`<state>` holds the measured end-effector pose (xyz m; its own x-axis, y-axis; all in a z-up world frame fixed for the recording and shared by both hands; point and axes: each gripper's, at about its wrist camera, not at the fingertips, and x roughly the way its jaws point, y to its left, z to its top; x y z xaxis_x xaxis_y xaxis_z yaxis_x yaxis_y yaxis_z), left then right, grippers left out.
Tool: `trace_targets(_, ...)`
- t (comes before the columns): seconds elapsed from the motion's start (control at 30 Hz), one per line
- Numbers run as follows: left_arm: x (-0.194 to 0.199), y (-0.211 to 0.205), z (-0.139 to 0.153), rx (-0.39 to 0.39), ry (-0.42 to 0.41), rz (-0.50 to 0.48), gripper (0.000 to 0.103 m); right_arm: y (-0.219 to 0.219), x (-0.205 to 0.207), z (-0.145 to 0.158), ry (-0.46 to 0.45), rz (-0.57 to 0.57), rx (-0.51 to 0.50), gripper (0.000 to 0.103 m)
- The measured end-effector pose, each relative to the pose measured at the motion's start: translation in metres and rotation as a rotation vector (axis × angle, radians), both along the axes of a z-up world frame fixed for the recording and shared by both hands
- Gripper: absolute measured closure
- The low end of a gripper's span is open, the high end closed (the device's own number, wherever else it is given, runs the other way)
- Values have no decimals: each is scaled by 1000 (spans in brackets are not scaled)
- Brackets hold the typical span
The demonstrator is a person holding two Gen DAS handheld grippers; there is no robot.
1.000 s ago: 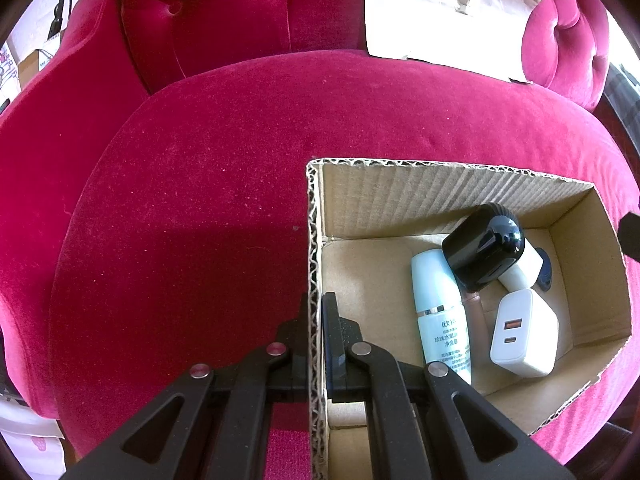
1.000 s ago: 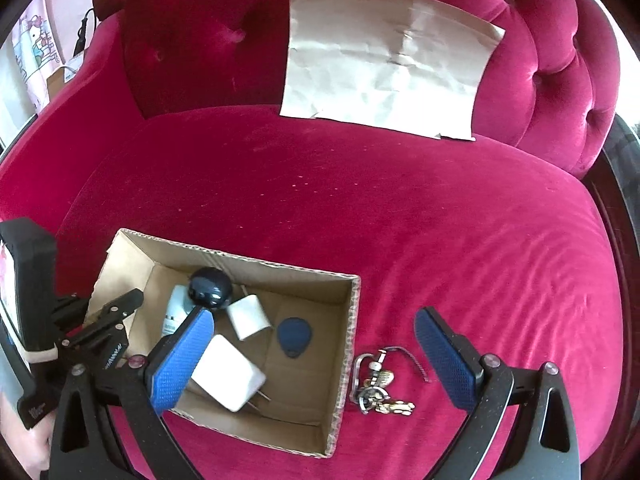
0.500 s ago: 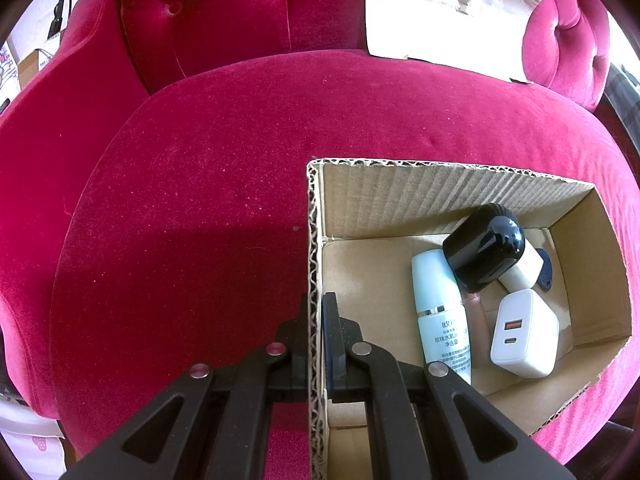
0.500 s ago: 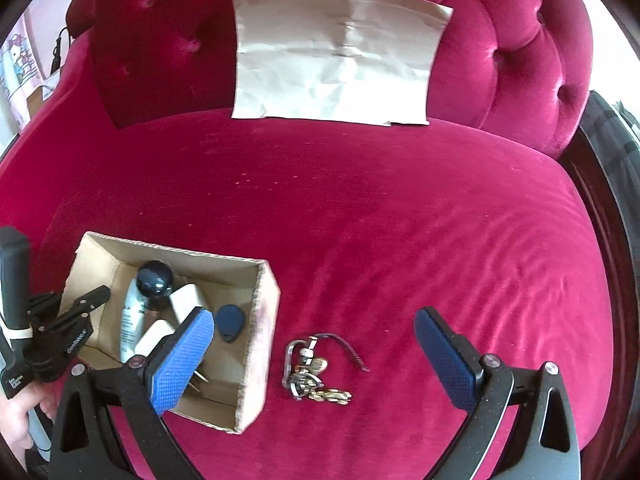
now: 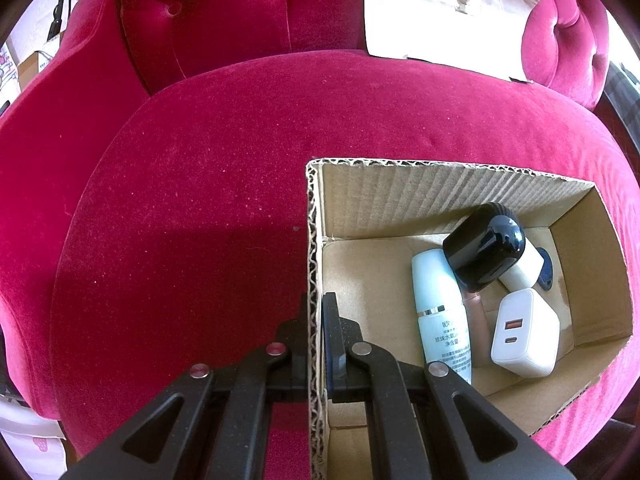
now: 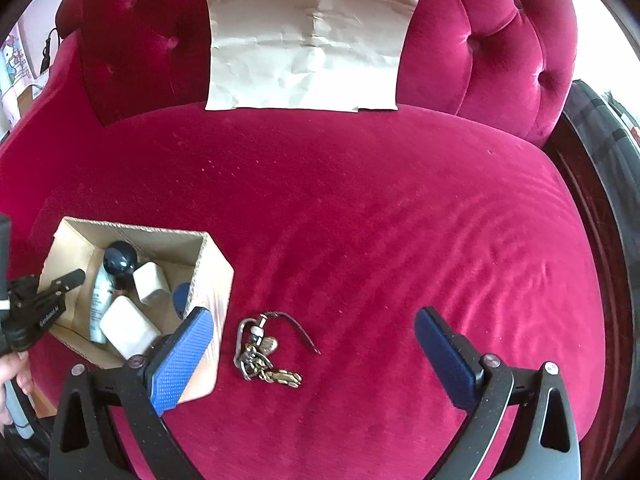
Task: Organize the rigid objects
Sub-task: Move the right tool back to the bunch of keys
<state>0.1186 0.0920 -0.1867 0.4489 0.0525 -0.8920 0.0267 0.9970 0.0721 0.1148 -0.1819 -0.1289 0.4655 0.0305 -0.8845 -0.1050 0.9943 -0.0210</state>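
Observation:
A cardboard box [image 5: 440, 196] sits on the red velvet sofa seat [image 6: 360, 200]. My left gripper [image 5: 314, 304] is shut on the box's left wall; it also shows in the right wrist view [image 6: 44, 292]. In the box lie a pale blue bottle [image 5: 440, 308], a black round-topped object [image 5: 484, 252], a white charger [image 5: 524, 332], a white block [image 5: 522, 270] and a dark blue tag [image 5: 546, 272]. A bunch of keys [image 6: 262, 354] lies on the seat right of the box [image 6: 212, 276]. My right gripper [image 6: 312, 352] is open and empty, just above the keys.
A creased sheet of brown paper [image 6: 308, 44] leans on the tufted backrest. The sofa's dark wooden edge [image 6: 600, 208] runs along the right. The seat's front edge is just below the box.
My right gripper has swung to the right, away from the box, so the keys now sit between its fingers. The left gripper and box have held still.

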Motion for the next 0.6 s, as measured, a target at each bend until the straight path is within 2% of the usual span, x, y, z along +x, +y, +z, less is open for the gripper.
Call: trace_targets(0.6, 1, -2, 0, 4, 0, -4, 99, -6, -17, -27, 24, 77, -16, 1)
